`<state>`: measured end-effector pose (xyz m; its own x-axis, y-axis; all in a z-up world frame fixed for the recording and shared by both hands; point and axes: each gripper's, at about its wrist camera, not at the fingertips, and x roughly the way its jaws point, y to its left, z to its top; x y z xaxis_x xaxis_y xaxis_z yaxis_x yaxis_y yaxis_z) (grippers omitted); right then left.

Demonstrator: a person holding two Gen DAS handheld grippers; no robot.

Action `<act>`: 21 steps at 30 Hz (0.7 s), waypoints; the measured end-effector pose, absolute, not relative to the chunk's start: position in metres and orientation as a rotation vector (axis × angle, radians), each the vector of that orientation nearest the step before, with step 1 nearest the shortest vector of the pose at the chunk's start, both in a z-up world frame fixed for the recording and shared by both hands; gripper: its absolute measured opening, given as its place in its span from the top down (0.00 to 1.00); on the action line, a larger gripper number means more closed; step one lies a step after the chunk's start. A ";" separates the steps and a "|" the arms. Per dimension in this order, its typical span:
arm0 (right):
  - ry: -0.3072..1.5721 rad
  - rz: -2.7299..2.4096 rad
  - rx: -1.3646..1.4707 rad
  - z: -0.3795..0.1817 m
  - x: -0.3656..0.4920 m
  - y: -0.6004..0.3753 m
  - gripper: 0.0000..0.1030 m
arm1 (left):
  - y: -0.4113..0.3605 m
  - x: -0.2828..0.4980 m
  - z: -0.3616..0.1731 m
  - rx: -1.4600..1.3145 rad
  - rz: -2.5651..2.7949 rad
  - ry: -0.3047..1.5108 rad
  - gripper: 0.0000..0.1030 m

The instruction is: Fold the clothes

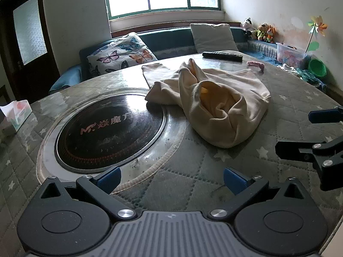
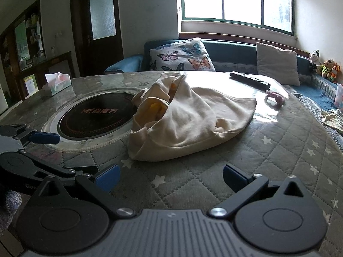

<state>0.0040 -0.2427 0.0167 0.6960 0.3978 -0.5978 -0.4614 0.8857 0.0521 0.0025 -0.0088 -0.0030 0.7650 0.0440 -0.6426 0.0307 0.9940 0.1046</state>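
A cream garment with a yellow lining point(image 1: 216, 102) lies crumpled on the quilted table point(image 1: 193, 171), beyond both grippers; it also shows in the right wrist view point(image 2: 182, 120). My left gripper point(image 1: 171, 178) is open and empty, hovering over the table short of the garment, and it appears at the left edge of the right wrist view point(image 2: 51, 156). My right gripper point(image 2: 171, 177) is open and empty, just in front of the garment's near hem. It shows at the right edge of the left wrist view point(image 1: 300, 132).
A round black cooktop point(image 1: 109, 130) is set in the table left of the garment. A remote control point(image 1: 223, 56) and a pink hair tie point(image 1: 256, 64) lie behind it. A tissue box point(image 1: 17, 114) stands at far left. A sofa with cushions point(image 1: 122, 53) runs behind the table.
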 end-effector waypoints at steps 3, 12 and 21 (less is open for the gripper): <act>0.645 0.484 -0.108 0.017 0.007 -0.241 0.00 | -0.008 0.006 -0.003 0.112 0.007 0.701 0.00; 0.648 0.493 -0.118 0.018 0.017 -0.237 0.00 | -0.007 0.015 -0.004 0.115 0.008 0.711 0.00; 0.647 0.501 -0.128 0.019 0.028 -0.234 0.00 | -0.007 0.028 -0.002 0.123 0.008 0.711 0.00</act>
<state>0.0280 -0.2339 0.0194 0.6838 0.4062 -0.6062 -0.4845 0.8739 0.0390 0.0281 -0.0071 -0.0023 0.7581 0.0491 -0.6503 0.0345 0.9927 0.1152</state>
